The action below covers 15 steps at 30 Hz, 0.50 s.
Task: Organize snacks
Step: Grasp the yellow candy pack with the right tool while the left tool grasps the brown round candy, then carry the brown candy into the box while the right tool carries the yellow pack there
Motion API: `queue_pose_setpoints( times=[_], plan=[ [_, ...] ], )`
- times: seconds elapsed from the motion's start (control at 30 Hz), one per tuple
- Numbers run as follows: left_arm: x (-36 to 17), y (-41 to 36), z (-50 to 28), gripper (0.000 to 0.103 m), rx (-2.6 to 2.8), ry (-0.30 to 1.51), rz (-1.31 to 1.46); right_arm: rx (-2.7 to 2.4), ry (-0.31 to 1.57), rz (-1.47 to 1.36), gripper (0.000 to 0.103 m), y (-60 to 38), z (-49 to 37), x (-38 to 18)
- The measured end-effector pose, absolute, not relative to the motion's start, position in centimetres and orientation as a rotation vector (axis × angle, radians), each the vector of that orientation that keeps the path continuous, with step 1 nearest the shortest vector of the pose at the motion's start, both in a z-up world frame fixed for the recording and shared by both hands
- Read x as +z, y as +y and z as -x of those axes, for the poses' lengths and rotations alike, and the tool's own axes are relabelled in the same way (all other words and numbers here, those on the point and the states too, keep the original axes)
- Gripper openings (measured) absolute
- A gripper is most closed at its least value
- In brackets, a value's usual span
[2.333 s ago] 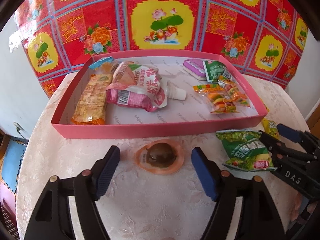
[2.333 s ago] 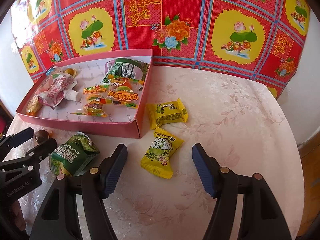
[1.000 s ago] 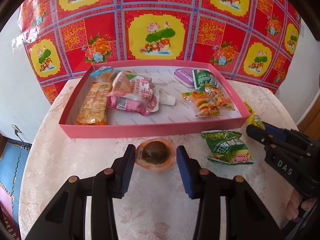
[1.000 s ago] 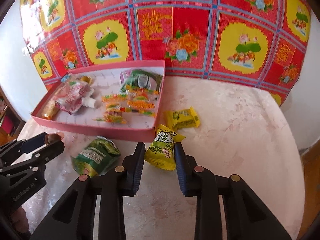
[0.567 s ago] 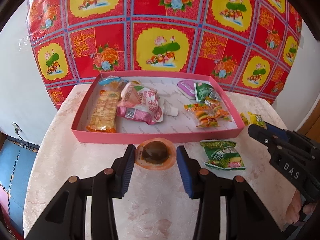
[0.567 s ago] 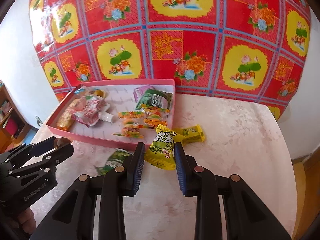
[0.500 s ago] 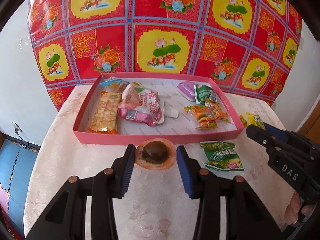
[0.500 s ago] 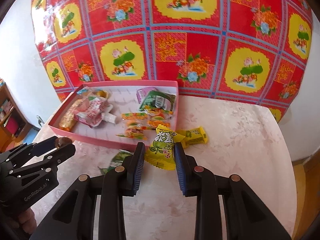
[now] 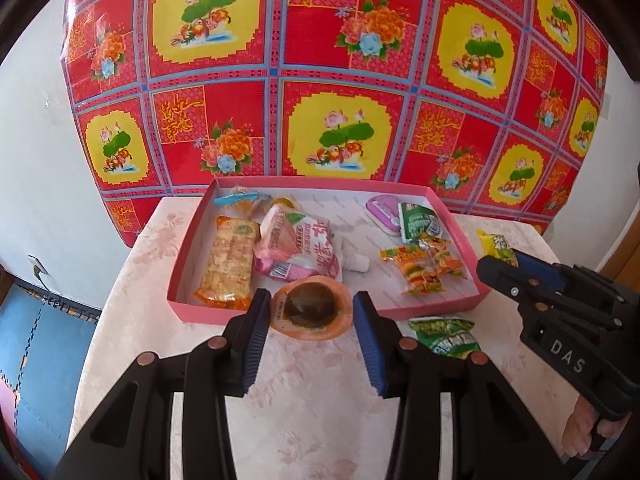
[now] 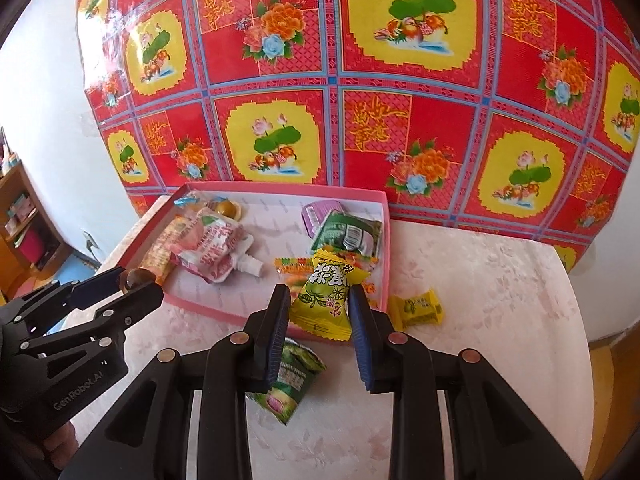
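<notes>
Mid-task. The shallow pink cardboard tray (image 9: 184,280) already held several snacks. The left gripper (image 9: 308,314) pinched a round orange-rimmed jelly cup (image 9: 310,308) above the tray's near wall; the right gripper (image 10: 320,312) pinched a yellow-green wrapped candy (image 10: 326,296) over the tray's near right corner. A green snack packet (image 9: 446,334) and small yellow candy (image 10: 416,308) lay on the cream table (image 10: 500,300), not yet collected.
</notes>
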<state>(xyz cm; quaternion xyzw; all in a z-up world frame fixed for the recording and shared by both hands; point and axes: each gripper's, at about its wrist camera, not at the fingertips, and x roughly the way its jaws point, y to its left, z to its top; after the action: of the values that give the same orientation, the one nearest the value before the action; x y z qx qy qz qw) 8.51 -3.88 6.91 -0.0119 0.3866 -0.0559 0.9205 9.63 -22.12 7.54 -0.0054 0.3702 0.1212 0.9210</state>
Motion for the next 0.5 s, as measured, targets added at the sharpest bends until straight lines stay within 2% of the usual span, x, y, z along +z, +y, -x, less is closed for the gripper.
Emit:
queue_pose_setpoints(
  times=[0.5],
  plan=[
    [6.4, -2.8, -12.0, 0.044, -0.077, 0.784, 0.019, 0.278, 0.756, 0.015, 0.031, -20.2, -12.2, 7.7]
  ],
)
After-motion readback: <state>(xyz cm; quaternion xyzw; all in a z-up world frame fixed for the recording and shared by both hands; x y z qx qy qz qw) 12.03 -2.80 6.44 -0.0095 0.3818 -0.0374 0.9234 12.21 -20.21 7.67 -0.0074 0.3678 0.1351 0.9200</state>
